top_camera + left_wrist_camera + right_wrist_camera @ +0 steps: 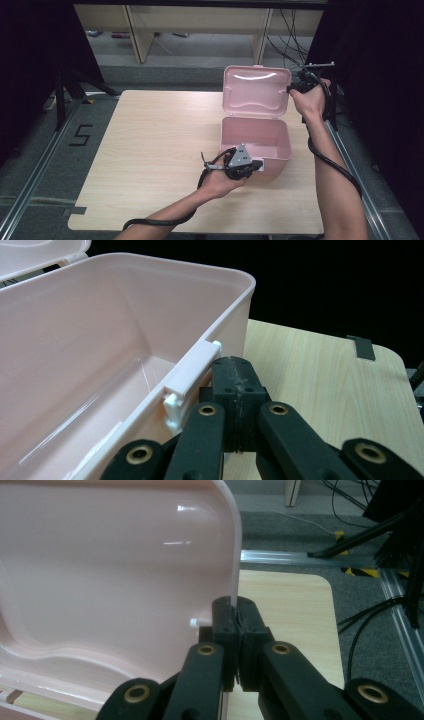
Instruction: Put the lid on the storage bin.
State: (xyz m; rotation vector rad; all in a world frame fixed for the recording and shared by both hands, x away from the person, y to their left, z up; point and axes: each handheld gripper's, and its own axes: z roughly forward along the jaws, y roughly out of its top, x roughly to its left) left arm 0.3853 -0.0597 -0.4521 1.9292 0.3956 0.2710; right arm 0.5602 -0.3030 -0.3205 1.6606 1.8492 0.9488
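A pink plastic box [280, 145] stands open on the wooden table [160, 150], its lid [256, 92] raised upright behind it. My left gripper [260, 166] rests against the box's front wall. In the left gripper view its jaws [235, 372] are shut with nothing between them, right beside the white latch [192, 372], and the box's inside [100, 315] looks empty. My right gripper [292, 89] is at the lid's right edge. In the right gripper view its pads [236, 611] are shut on the thin rim of the lid [110, 555].
The table's left half is bare wood. A metal rail [350, 165] runs along the table's right side and cables [292, 40] lie on the floor behind. Black stands [65, 85] rise at the far left, by a taped "5" [81, 135] on the floor.
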